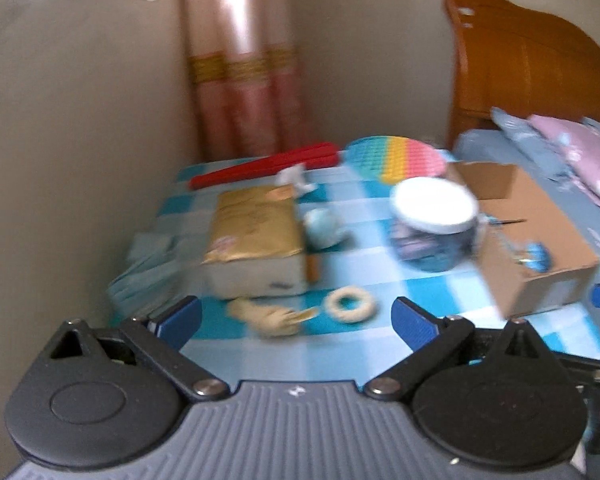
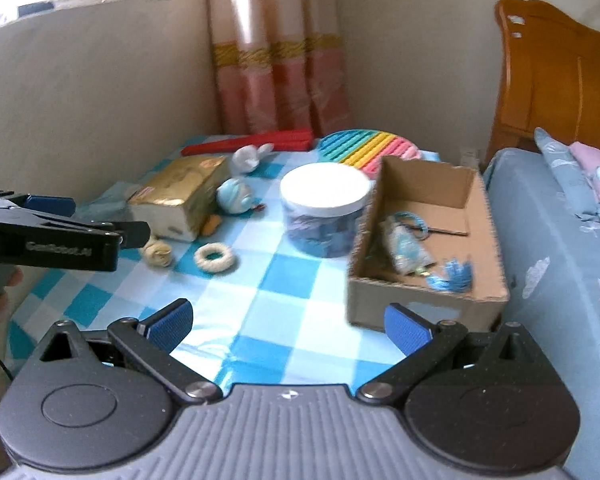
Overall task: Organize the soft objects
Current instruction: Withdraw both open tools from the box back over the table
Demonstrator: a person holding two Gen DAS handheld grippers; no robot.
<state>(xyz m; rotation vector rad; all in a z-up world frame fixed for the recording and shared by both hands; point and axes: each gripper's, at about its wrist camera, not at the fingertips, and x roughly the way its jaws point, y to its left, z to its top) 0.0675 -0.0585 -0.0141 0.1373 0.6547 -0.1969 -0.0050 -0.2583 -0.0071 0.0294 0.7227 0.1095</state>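
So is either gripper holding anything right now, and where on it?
Nothing is held. The left gripper and the right gripper are both open and empty above the blue-and-white checked tablecloth.

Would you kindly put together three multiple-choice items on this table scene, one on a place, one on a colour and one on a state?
1. Where does the cream ring lie?
A. On the checked tablecloth, in front of the gold tissue pack
B. Inside the cardboard box
C. On top of the jar

2. What colour is the jar's lid?
A. Red
B. White
C. Black

3. How do the right tongs stand?
A. Shut on the ring
B. Shut on the box
C. Open, holding nothing

Answers: 1 A, the ring rests on the cloth just before the pack, outside the box. 2 B, the round lid is plainly white. 3 C, the blue pads sit wide apart with only cloth between them.
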